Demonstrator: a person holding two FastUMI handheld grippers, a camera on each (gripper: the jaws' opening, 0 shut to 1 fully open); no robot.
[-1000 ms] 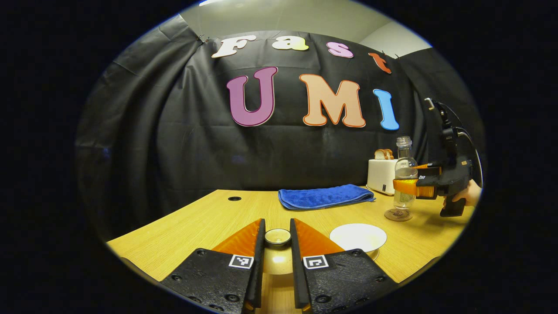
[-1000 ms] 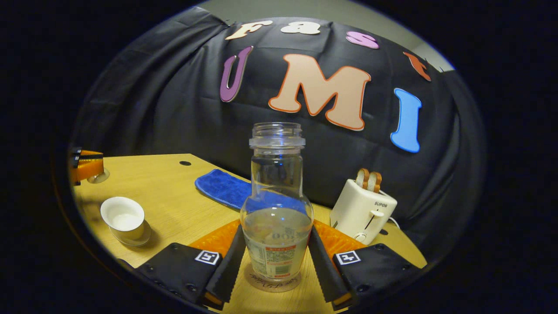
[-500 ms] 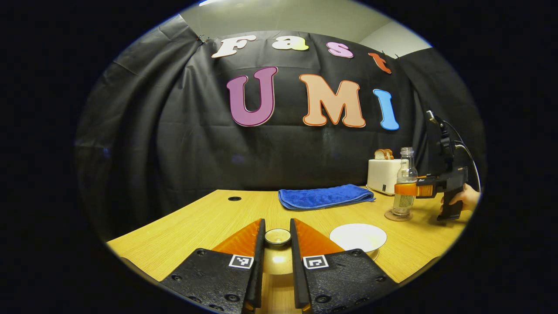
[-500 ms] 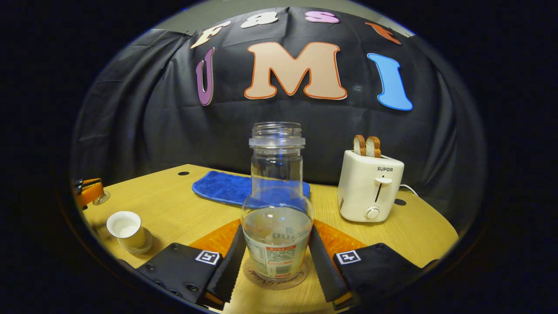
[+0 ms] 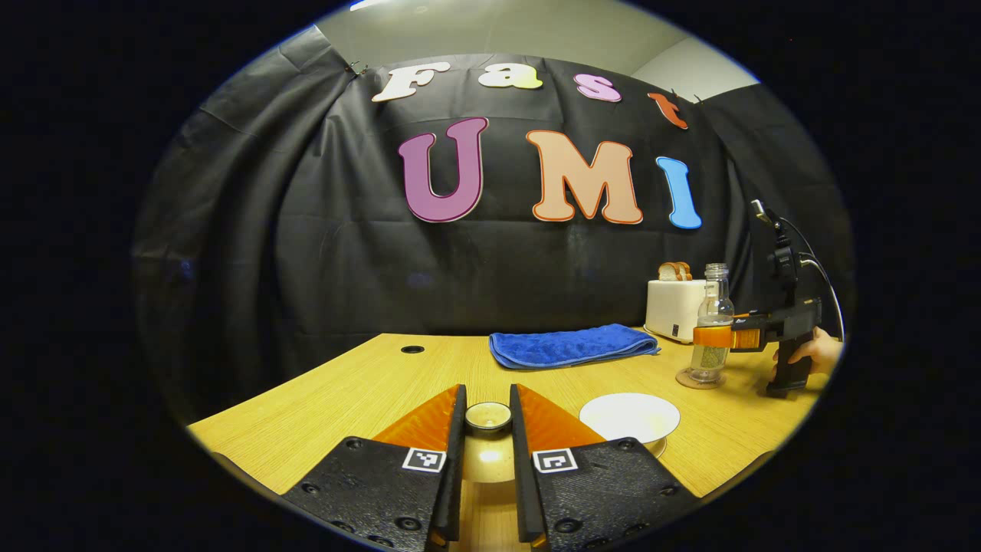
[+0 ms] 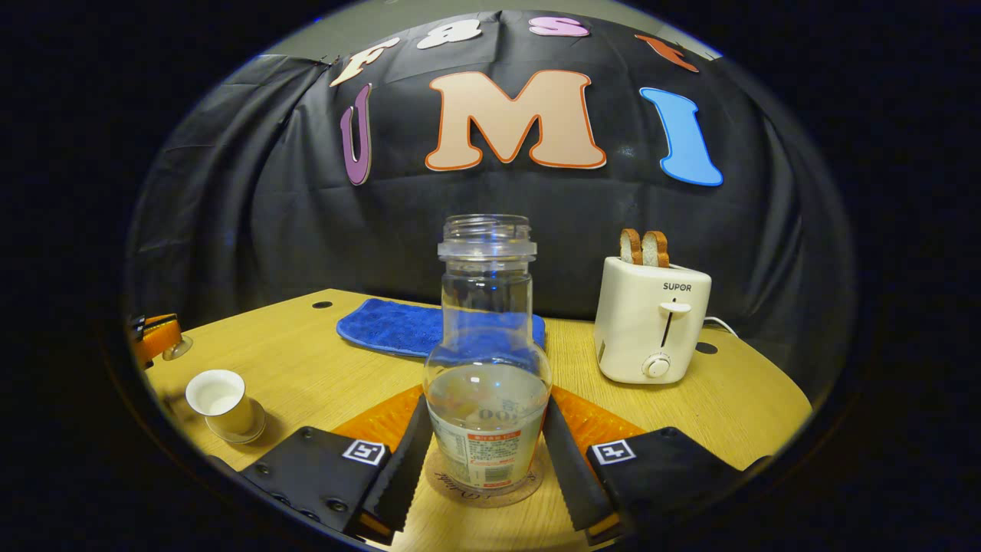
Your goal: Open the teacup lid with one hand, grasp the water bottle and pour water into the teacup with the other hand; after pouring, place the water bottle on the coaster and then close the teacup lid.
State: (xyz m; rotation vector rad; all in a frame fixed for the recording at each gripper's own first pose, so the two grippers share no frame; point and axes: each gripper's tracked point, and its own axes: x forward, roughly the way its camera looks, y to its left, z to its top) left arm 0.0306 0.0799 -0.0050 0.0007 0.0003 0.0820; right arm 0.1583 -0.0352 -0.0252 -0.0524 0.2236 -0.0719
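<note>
In the left gripper view our left hand-held gripper [image 5: 487, 418] pinches the teacup lid [image 5: 488, 416] just left of the open teacup [image 5: 629, 416], while the water bottle [image 5: 712, 322] has come lower onto the coaster [image 5: 697, 379] than a second ago, so pouring looks done. In the right gripper view we see, close up, our right hand-held gripper [image 6: 484, 445] clasping the upright bottle on the bench [image 6: 322, 360], leaving release and lidding.
</note>
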